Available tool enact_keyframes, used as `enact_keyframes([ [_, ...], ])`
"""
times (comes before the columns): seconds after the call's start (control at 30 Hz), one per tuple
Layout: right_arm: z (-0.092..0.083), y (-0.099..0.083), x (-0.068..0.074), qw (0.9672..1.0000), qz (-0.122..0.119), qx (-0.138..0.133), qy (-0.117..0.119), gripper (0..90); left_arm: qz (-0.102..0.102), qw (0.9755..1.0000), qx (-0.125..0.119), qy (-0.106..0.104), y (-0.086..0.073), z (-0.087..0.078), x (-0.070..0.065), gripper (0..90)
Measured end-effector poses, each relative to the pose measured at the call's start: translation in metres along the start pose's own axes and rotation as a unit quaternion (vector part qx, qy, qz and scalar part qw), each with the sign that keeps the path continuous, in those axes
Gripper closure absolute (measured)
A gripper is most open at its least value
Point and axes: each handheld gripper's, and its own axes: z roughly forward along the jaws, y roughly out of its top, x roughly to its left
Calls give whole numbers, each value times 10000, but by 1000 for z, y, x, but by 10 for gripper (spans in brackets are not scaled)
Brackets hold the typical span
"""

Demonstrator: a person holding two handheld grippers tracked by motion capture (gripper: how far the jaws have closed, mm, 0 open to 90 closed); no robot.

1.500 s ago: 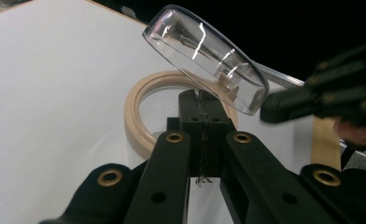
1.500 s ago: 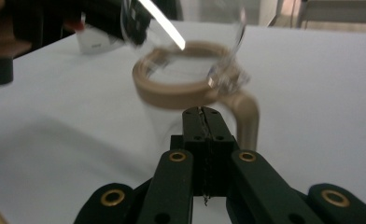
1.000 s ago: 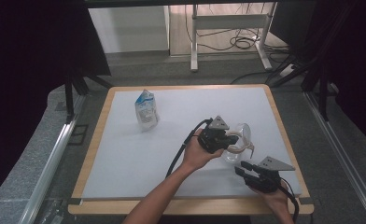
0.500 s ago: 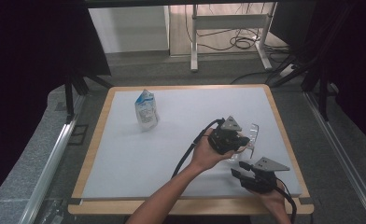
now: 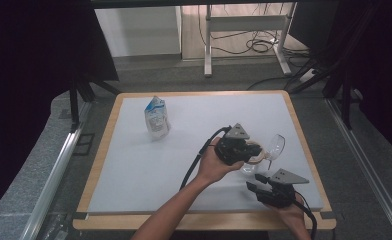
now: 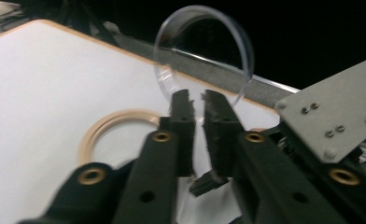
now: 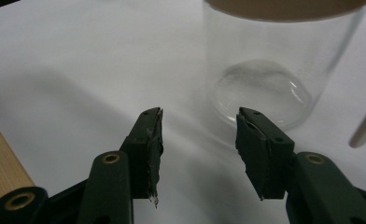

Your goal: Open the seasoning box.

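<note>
A clear glass jar [image 5: 250, 162] with a tan rim [image 6: 102, 128] stands at the right of the white board. Its round clear lid [image 5: 276, 146] is swung up and leans to the right. My left gripper [image 5: 255, 151] hovers over the jar's mouth. Its jaws have just been opening and now stand a narrow gap apart, with the lid [image 6: 204, 51] upright just beyond the tips and nothing pressed between the pads. My right gripper [image 5: 251, 187] rests near the front edge and is open. The jar [image 7: 265, 70] stands just ahead of its jaws, not between them.
A small clear pouch with blue print [image 5: 157, 118] stands at the back left of the board [image 5: 134, 165]. The wooden frame edge [image 7: 3, 154] runs close to my right gripper. Dark rails and cables surround the table.
The lid has swung further up and to the right. My left gripper went right with it, then drew back a little and parted its jaws. The right gripper stayed put.
</note>
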Motion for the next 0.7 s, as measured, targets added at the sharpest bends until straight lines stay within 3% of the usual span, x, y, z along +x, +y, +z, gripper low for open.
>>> enact_keyframes([
  [0.13,1,2,8,9998,-99,-103,-112,444,-90,9997,-30,212,-14,-20,8,725],
  [0.27,2,5,15,9998,-106,-179,-33,416,-167,9989,-100,432,-30,-39,14,596],
  [0.43,6,8,25,9996,-193,-209,76,376,-273,9977,-61,610,-50,-57,23,455],
  [0.53,10,10,31,9995,-225,-203,133,360,-446,9964,-76,715,-62,-67,30,383],
  [0.63,15,12,34,9996,-215,-121,134,333,-454,9959,-22,785,-75,-75,35,305],
  [0.7,19,13,36,9996,-218,-122,161,324,-542,9953,-50,800,-85,-80,36,302],
])
